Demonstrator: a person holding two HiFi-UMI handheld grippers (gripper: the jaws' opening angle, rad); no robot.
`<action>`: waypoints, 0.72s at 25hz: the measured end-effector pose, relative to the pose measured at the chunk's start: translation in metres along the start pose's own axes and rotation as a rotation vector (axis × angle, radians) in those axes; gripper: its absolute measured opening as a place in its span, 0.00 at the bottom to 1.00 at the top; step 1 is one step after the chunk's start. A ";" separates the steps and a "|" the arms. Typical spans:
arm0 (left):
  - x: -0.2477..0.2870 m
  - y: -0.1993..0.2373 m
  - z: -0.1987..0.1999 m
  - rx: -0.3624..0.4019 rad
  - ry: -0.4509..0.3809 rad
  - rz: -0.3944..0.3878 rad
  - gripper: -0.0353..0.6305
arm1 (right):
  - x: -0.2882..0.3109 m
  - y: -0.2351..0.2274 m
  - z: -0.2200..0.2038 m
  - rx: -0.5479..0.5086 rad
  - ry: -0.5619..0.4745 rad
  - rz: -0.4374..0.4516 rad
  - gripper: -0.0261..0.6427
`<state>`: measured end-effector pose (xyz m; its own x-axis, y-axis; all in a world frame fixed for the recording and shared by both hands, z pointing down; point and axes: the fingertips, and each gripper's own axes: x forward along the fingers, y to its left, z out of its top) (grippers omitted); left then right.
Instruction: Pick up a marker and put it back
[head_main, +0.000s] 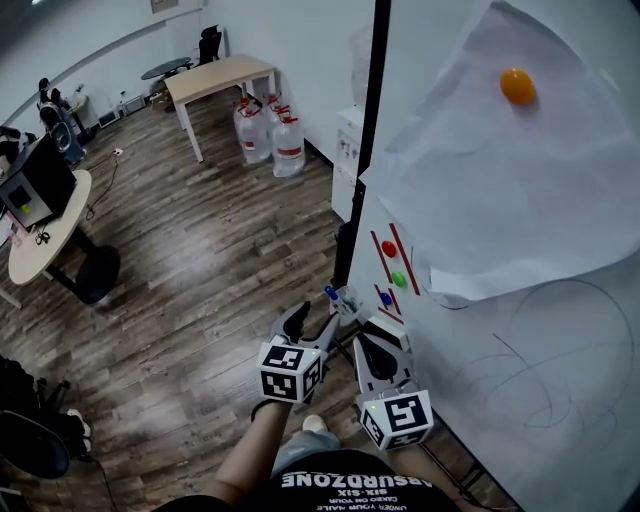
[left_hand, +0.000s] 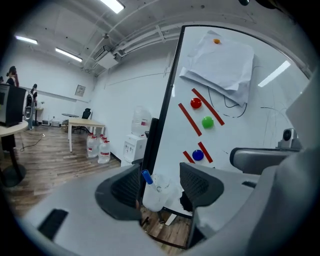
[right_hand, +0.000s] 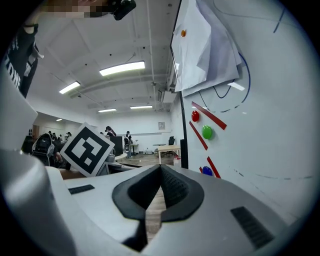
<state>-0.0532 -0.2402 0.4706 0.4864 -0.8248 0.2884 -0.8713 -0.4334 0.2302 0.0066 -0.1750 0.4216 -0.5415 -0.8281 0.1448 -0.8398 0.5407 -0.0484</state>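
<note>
A marker with a blue cap (left_hand: 146, 176) stands in a clear holder cup (left_hand: 159, 194) at the whiteboard's lower left edge; in the head view the marker (head_main: 331, 293) shows just ahead of my grippers. My left gripper (left_hand: 160, 184) is open, its jaws on either side of the cup and marker, the cap close to the left finger (left_hand: 122, 187) but not pinched. From the head camera the left gripper (head_main: 314, 320) points at the cup. My right gripper (right_hand: 161, 169) is shut and empty, beside the board (head_main: 560, 380); it sits right of the left one (head_main: 385, 325).
The whiteboard carries red (head_main: 389, 248), green (head_main: 399, 279) and blue (head_main: 385, 298) magnets, red strips, and a paper sheet (head_main: 500, 170) under an orange magnet (head_main: 517, 86). Water jugs (head_main: 270, 140), a table (head_main: 215, 78) and a round desk (head_main: 45, 225) stand on the wood floor.
</note>
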 end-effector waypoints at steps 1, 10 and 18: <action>0.005 0.002 -0.002 0.001 0.007 -0.002 0.40 | 0.003 -0.002 0.000 0.000 -0.001 -0.003 0.03; 0.043 0.019 -0.020 -0.034 0.081 -0.048 0.40 | 0.024 -0.009 0.001 0.001 0.005 -0.030 0.04; 0.067 0.026 -0.030 -0.140 0.114 -0.102 0.40 | 0.032 -0.015 0.000 -0.003 0.015 -0.054 0.03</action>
<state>-0.0414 -0.2957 0.5241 0.5830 -0.7289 0.3588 -0.8035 -0.4516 0.3879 0.0024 -0.2095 0.4268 -0.4946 -0.8538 0.1624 -0.8677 0.4956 -0.0371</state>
